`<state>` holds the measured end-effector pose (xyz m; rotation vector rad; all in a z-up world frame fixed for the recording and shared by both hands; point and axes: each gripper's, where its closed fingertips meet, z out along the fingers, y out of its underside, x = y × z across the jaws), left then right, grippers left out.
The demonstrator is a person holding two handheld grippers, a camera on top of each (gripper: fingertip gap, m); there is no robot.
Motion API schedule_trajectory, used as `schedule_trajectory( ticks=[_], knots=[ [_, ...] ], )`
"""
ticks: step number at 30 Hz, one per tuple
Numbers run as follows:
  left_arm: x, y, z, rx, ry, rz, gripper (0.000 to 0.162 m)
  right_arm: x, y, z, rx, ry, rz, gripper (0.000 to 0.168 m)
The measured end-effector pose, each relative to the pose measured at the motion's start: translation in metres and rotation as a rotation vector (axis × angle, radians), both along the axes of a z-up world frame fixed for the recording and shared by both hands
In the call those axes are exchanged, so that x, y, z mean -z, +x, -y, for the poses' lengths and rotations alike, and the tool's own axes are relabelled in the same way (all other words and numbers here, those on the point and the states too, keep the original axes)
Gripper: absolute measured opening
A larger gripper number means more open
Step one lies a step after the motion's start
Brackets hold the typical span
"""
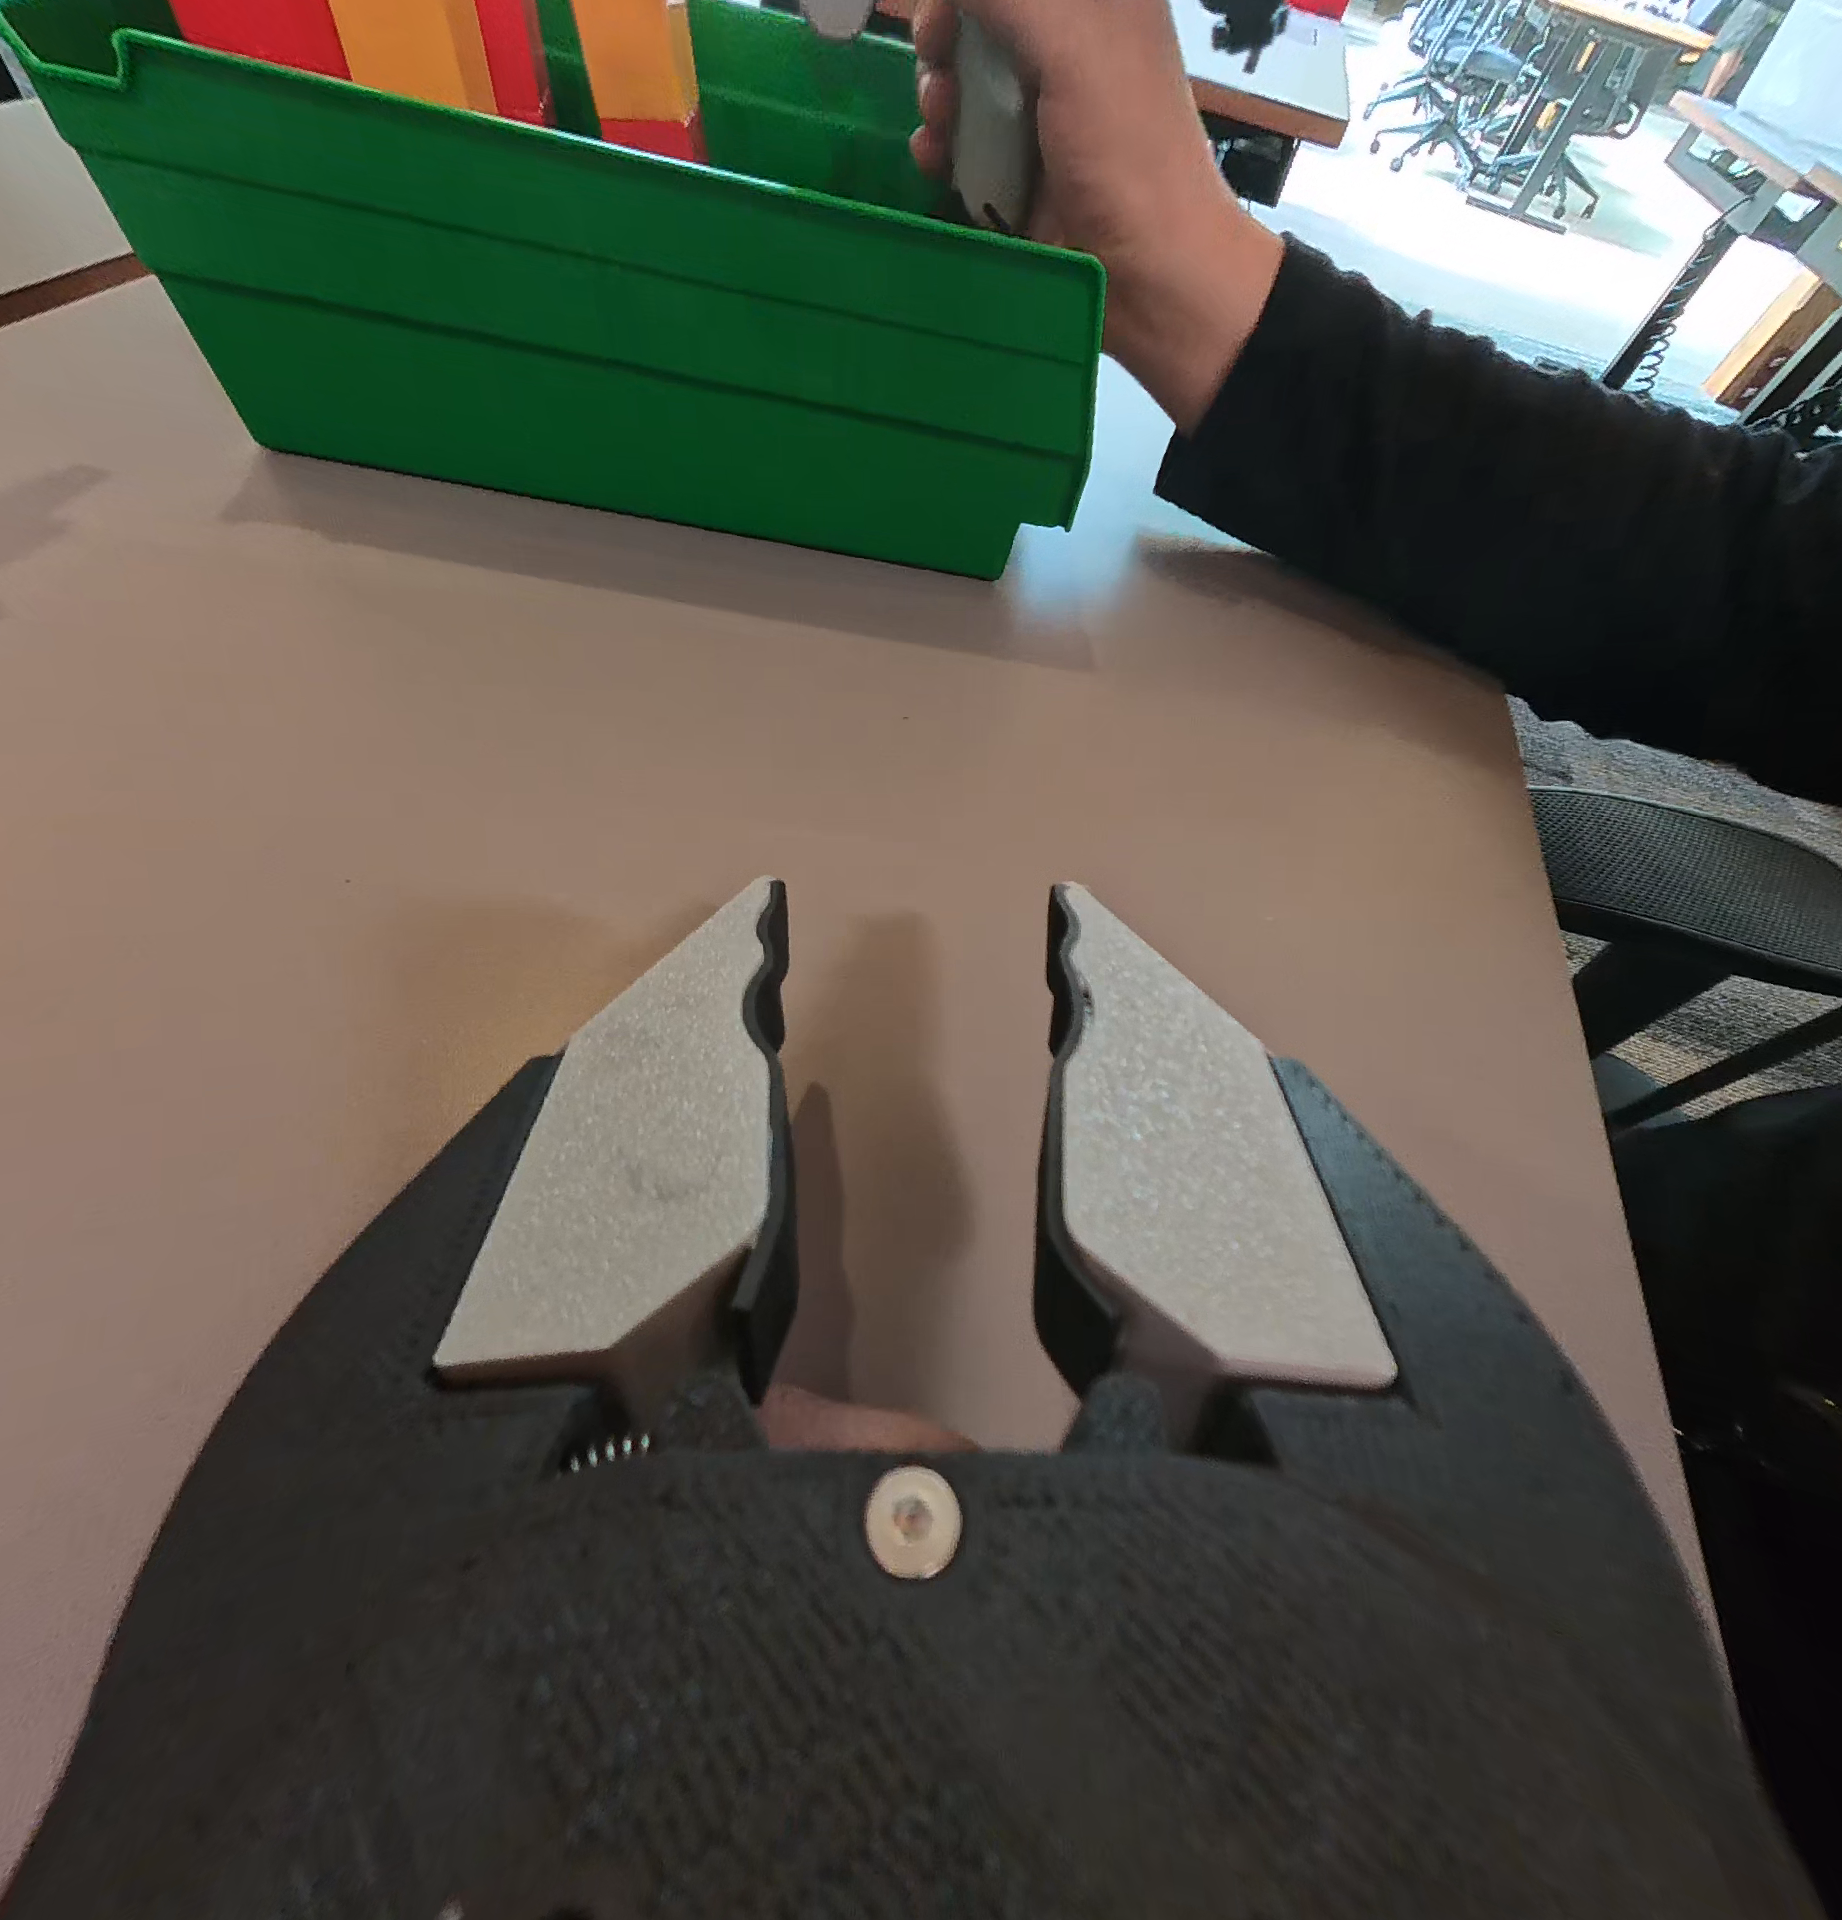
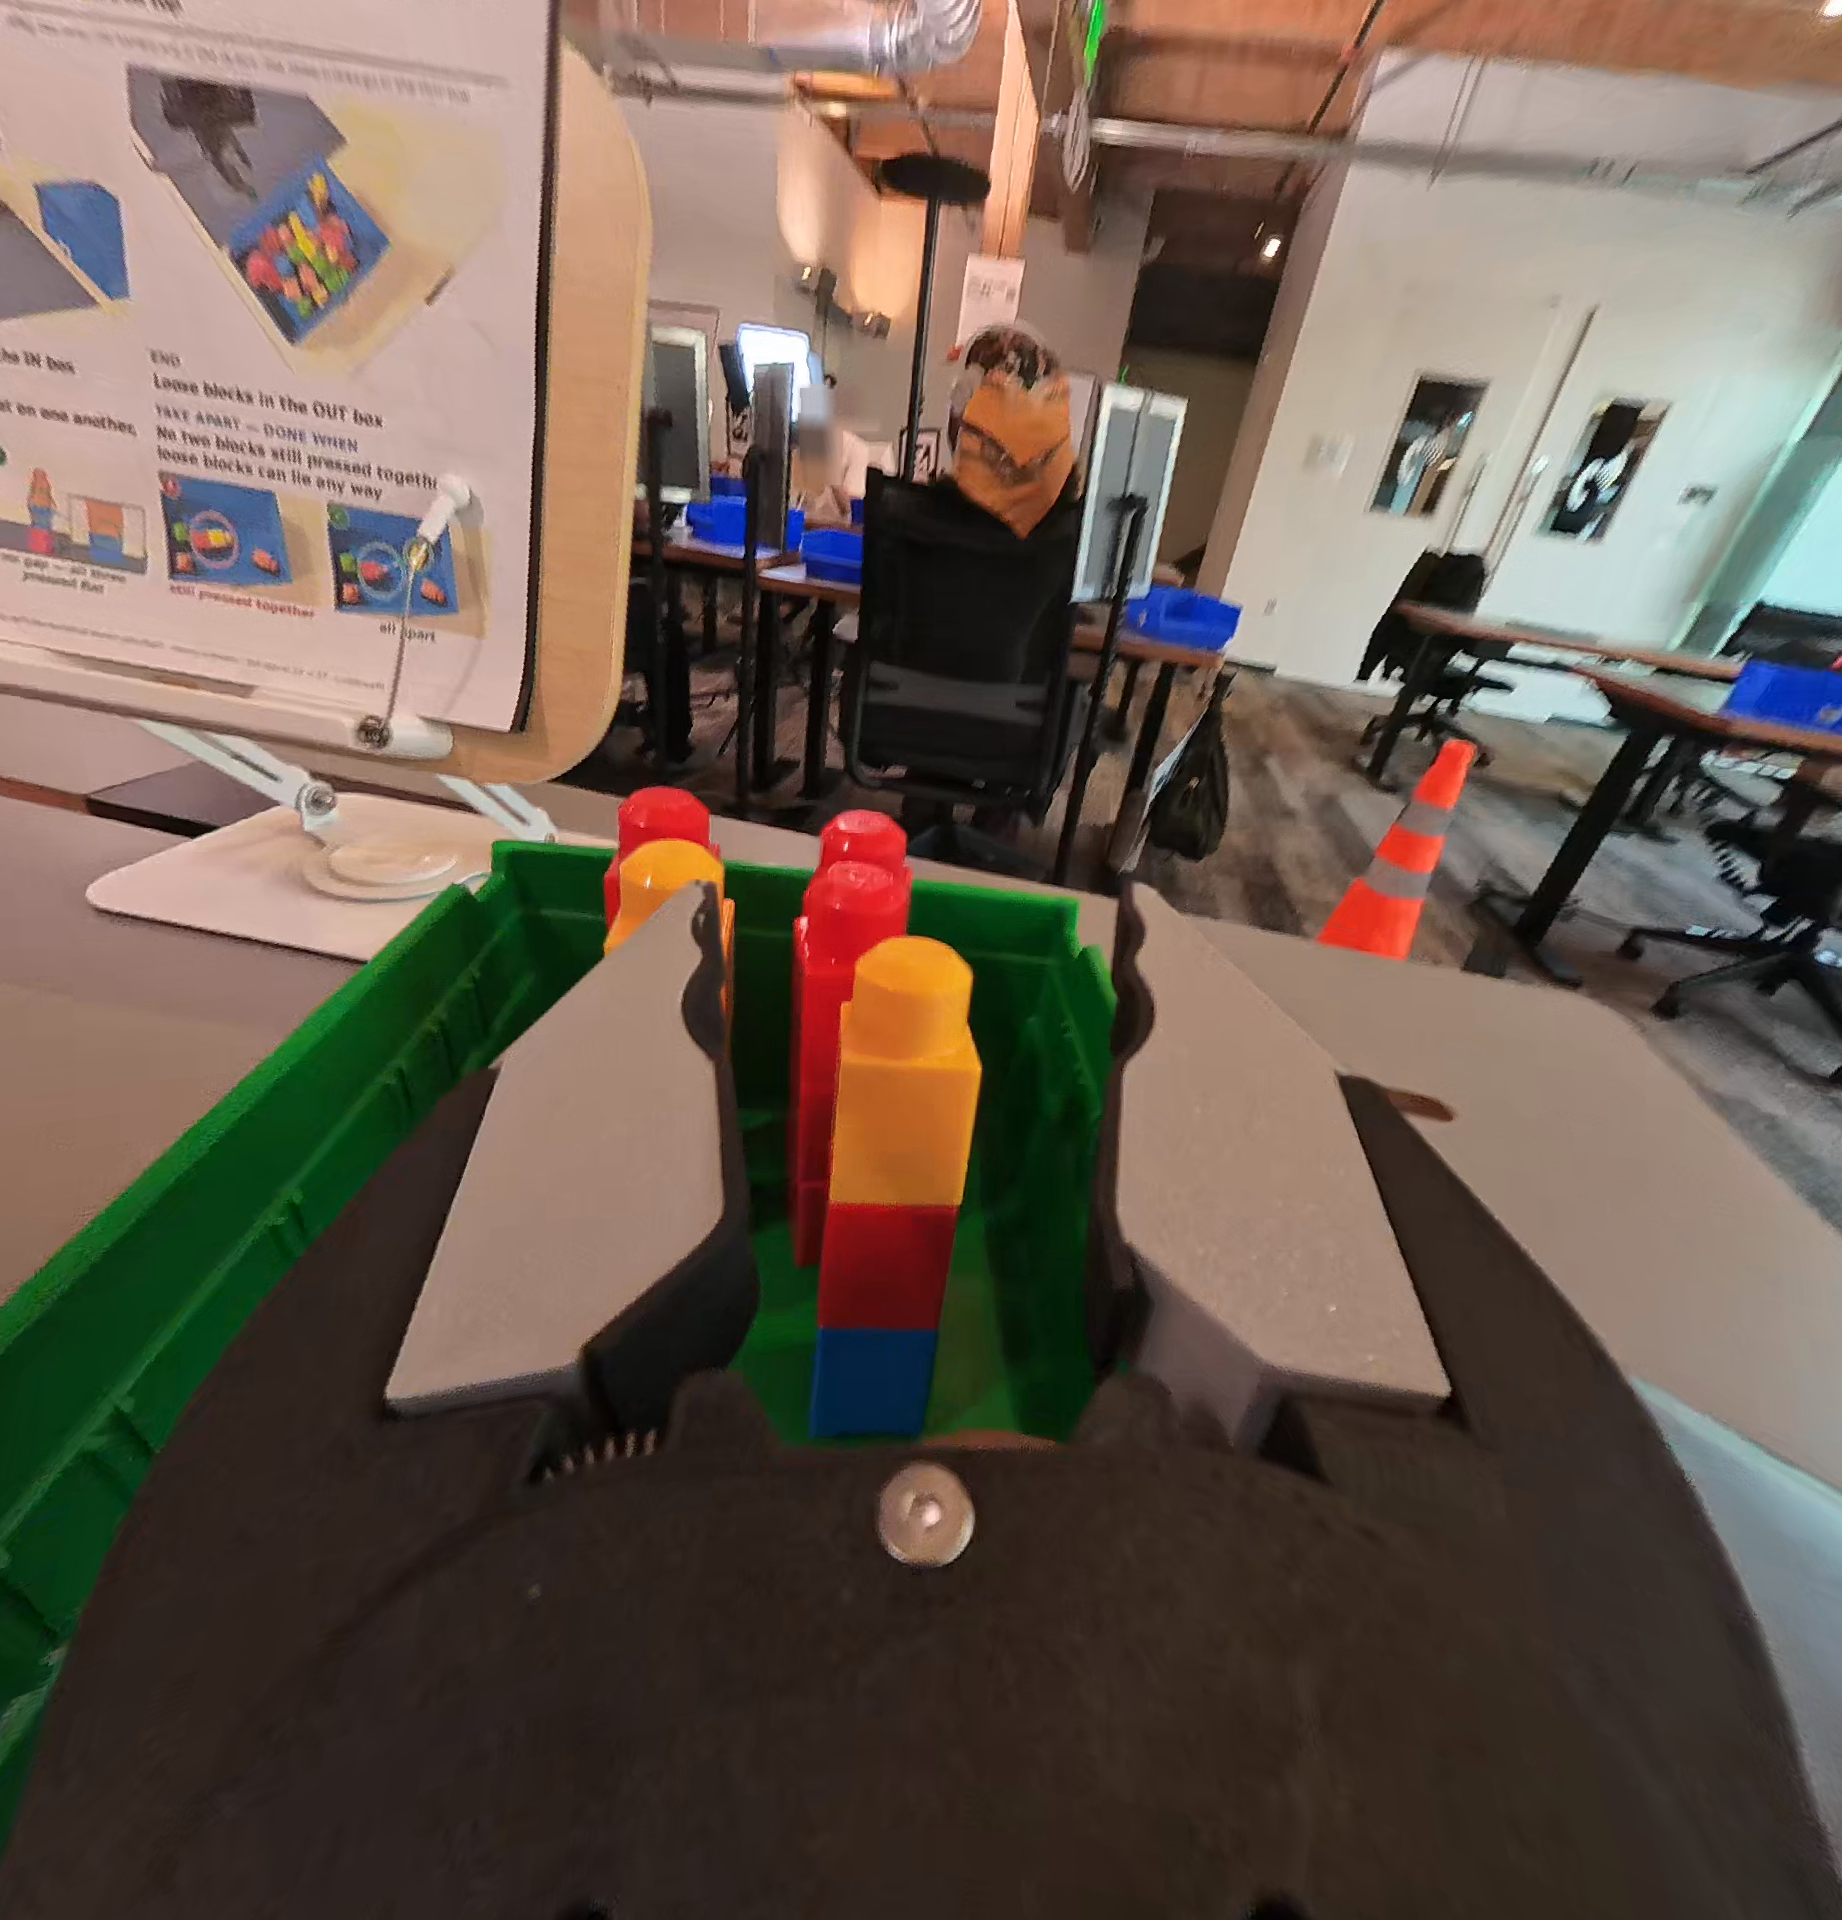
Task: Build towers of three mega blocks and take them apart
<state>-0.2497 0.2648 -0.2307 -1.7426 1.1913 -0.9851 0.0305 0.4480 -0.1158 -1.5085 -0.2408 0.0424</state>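
Observation:
A green bin (image 2: 273, 1091) holds several upright block towers. The nearest tower (image 2: 891, 1195) is orange on red on blue. Behind it stand a red tower (image 2: 844, 997), another red-topped one (image 2: 863, 836), and an orange-topped (image 2: 668, 883) and red-topped (image 2: 662, 821) pair on the left. My right gripper (image 2: 912, 914) is open over the bin, its fingers on either side of the nearest tower without touching it. My left gripper (image 1: 917, 914) is open and empty over the bare table. The bin (image 1: 605, 343) and tower sides (image 1: 636, 73) show in the left wrist view.
A person's hand (image 1: 1083, 156) and black sleeve reach over the bin's right end. A white stand with an instruction sheet (image 2: 242, 343) stands behind the bin. The table edge (image 1: 1561, 935) runs on the right with a black chair (image 1: 1706, 914) beside it. My hands' fingertips stand some 35 centimetres from each other.

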Motion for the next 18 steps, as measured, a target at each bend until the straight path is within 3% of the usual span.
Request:
schedule_trajectory(
  ticks=[6, 18],
  knots=[
    [0.000, 0.000, -0.001, -0.003, -0.005, 0.004, 0.048, -0.025, -0.008, 0.021, -0.004, 0.110, -0.006, 0.071],
    [0.000, -0.002, -0.003, -0.013, -0.021, 0.010, 0.048, -0.013, -0.015, 0.020, -0.048, 0.065, -0.046, 0.068]
  ],
)
